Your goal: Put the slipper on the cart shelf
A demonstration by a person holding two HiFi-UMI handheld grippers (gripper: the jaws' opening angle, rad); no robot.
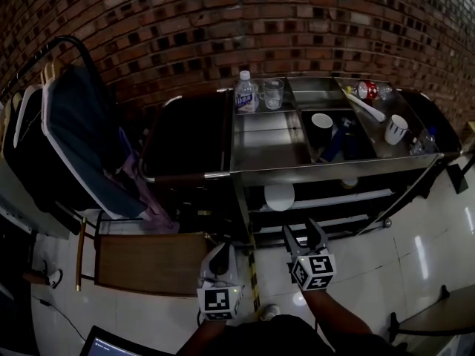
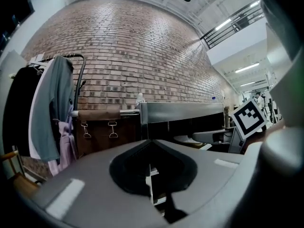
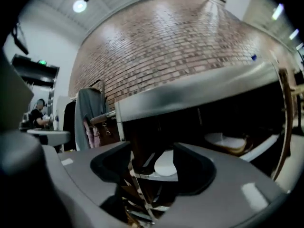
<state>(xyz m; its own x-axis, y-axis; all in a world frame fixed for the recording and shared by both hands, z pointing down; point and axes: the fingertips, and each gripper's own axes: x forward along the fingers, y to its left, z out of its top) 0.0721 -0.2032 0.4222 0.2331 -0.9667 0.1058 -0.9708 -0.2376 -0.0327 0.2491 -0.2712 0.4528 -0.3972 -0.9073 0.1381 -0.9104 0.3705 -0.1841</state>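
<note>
A white slipper (image 1: 279, 196) lies on the cart's middle shelf (image 1: 326, 199), under the steel top. In the right gripper view the slipper (image 3: 166, 164) shows through the gap between the jaws, well beyond them. My right gripper (image 1: 303, 230) hangs just in front of that shelf, below the slipper; it (image 3: 152, 175) is open and holds nothing. My left gripper (image 1: 220, 252) is lower and to the left, over the floor, away from the cart. Its jaws (image 2: 151, 175) meet with only a thin slit and nothing is held. The same white slipper (image 2: 187, 139) appears on the shelf to its right.
The cart top (image 1: 267, 150) carries a water bottle (image 1: 246, 91), a glass (image 1: 272, 93), two mugs (image 1: 321, 124) (image 1: 396, 128) and a red can (image 1: 367, 89). A clothes rack with jackets (image 1: 74, 139) stands at the left, a wooden stool (image 1: 148, 262) beside my left gripper. A brick wall lies behind.
</note>
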